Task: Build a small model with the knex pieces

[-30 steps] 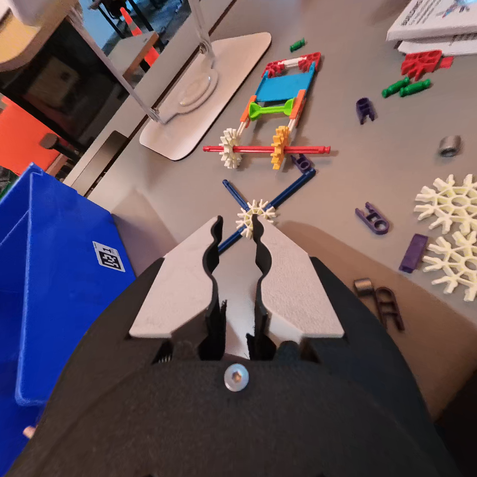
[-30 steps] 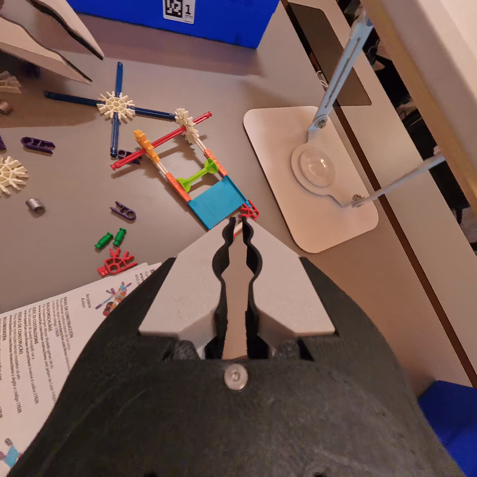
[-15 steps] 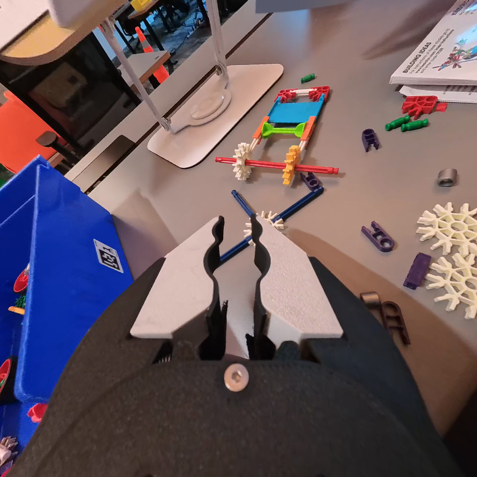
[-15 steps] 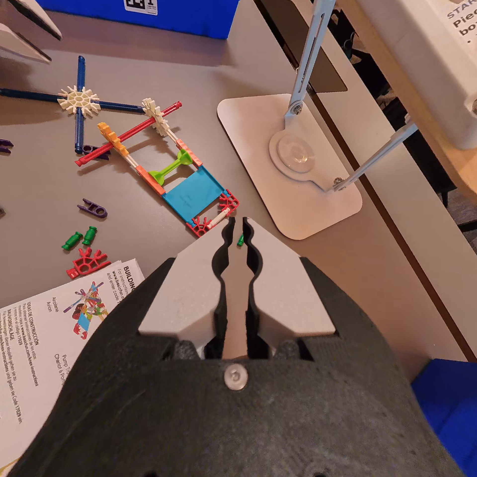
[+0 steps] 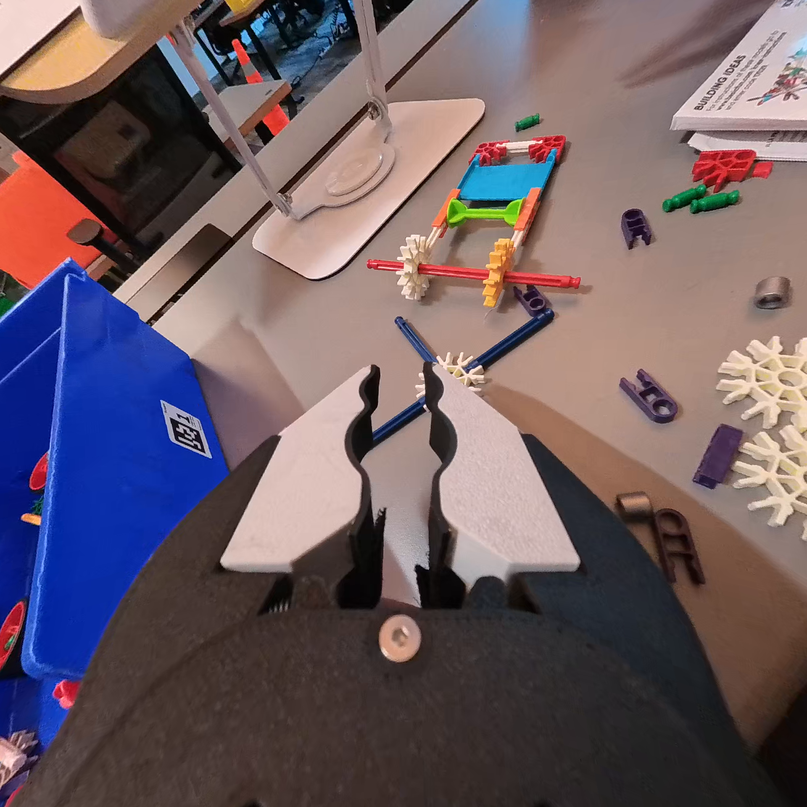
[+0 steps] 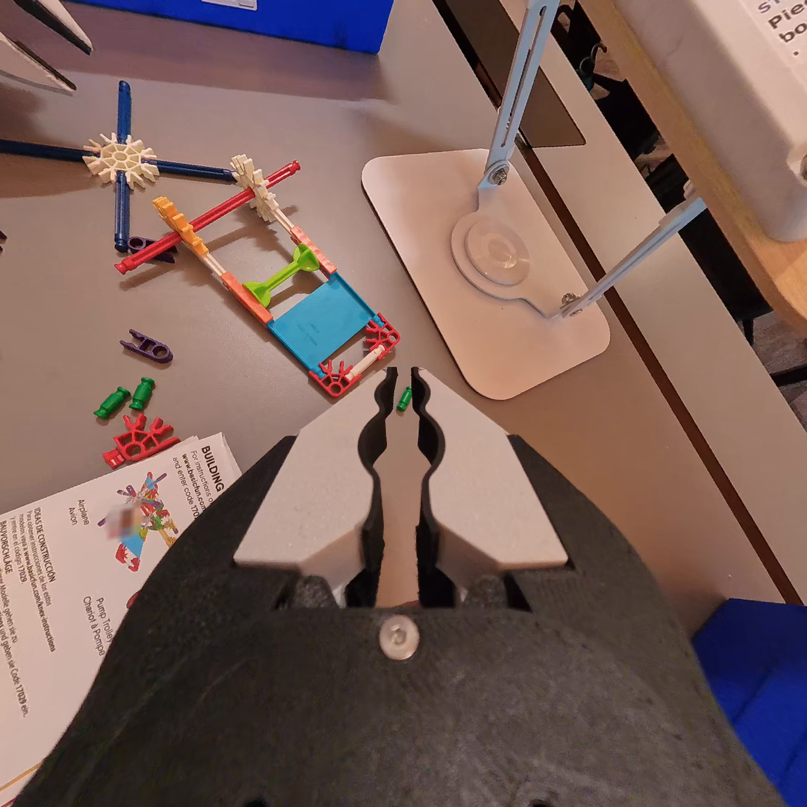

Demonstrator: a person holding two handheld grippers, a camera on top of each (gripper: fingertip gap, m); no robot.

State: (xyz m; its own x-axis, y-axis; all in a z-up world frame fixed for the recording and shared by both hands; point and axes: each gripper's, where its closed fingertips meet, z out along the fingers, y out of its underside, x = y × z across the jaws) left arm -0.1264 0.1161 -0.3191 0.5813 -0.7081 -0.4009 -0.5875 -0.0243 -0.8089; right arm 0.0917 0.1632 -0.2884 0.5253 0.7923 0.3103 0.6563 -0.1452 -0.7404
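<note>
Left gripper: jaws parted by a narrow gap, holding nothing, poised above the grey bench. Seen just past its tips lies a cream snowflake connector carrying dark blue rods in a cross; whether the tips touch it cannot be told. To the left stands a blue bin with loose parts inside. To the right lie purple clips, large cream snowflake pieces and a grey metal sleeve.

Right gripper: jaws slightly apart, empty. A single small green rod appears in the gap between the tips, lying on the bench below them. Left of this gripper lie an instruction booklet, a red connector and two more green rods.

Farther out, between the two grippers, lies the partly built frame: blue panel, lime-green spool piece, orange and red connectors, and a red axle rod through a cream gear and an orange gear. Its red corner sits just beside the right gripper's tips. Beyond it stands a white stand base with slanted struts.

Risks, as judged from this arrangement: the green rod is small and round, so jaws closing off-centre would likely roll it away or pinch it crooked. The right tips are close enough to the frame's red corner that a sideways drift could shove the light frame across the bench. A downward press by the left gripper could tilt the snowflake connector and swing its blue rods into the axle.
</note>
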